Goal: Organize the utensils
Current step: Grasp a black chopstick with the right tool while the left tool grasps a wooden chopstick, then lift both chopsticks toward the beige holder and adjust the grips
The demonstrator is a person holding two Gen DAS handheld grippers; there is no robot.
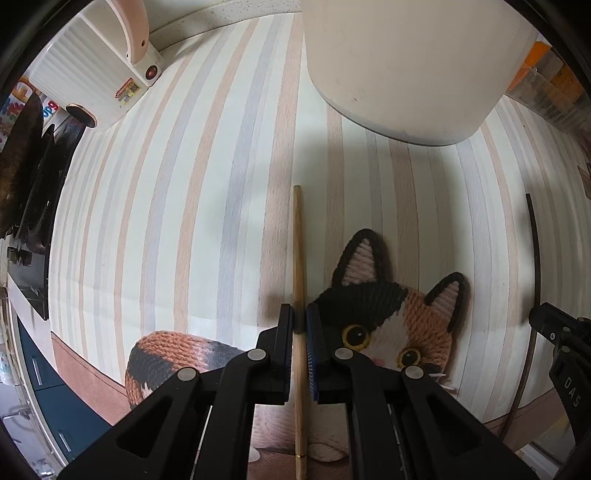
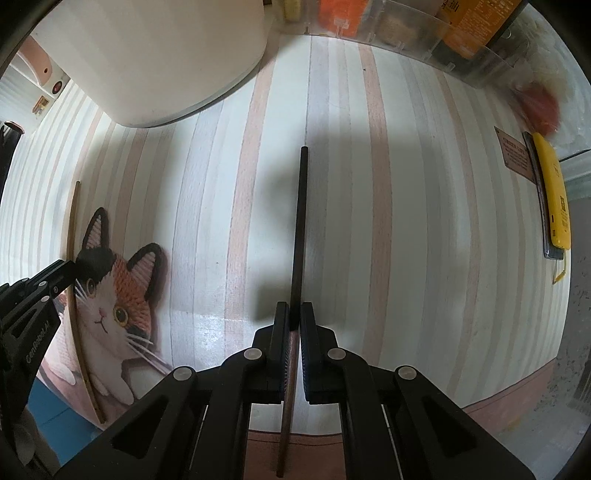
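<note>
My left gripper (image 1: 299, 317) is shut on a light wooden chopstick (image 1: 298, 251) that runs forward between its fingers over the striped mat (image 1: 184, 221). My right gripper (image 2: 294, 314) is shut on a dark brown chopstick (image 2: 301, 206), also pointing forward. The dark chopstick also shows at the right of the left wrist view (image 1: 535, 243), and the light one at the left of the right wrist view (image 2: 72, 229). A large cream-white holder (image 1: 402, 62) stands just ahead; it also shows in the right wrist view (image 2: 155, 55).
A cat picture (image 1: 399, 321) is printed on the mat. A white appliance (image 1: 88, 70) stands at the far left. Clear bins with orange packs (image 2: 424, 29) line the back right. A yellow device (image 2: 554, 199) lies at the right edge.
</note>
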